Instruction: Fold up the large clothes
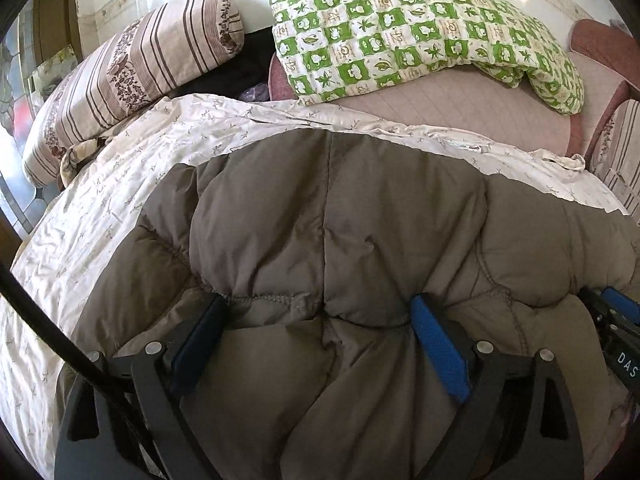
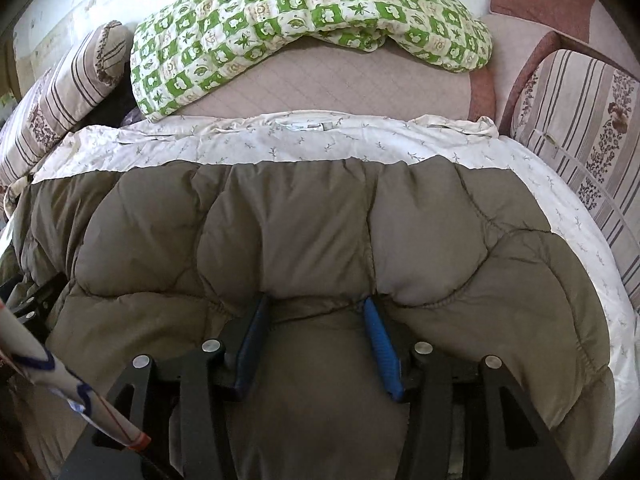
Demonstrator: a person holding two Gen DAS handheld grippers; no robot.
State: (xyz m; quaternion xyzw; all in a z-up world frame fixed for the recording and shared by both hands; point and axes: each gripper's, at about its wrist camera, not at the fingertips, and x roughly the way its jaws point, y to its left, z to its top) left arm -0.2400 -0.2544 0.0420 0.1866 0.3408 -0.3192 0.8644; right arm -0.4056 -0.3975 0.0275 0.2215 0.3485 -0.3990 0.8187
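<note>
The puffy olive-brown quilted coat (image 1: 340, 240) lies on the white leaf-print sheet (image 1: 120, 184), apparently folded over once; left gripper (image 1: 320, 332) wide, right gripper (image 2: 316, 320) half-spread, both astride its near fold, further folds likely left

Padded coat (image 1: 340, 220) lies on the sheet (image 1: 120, 200), w/ sheet showing behind & to both sides. Checked quilt (image 1: 400, 28) sits further back on the mattress (image 1: 460, 112). Striped pillow (image 1: 132, 72) back left, striped cushion (image 2: 580, 120) at right.
</note>
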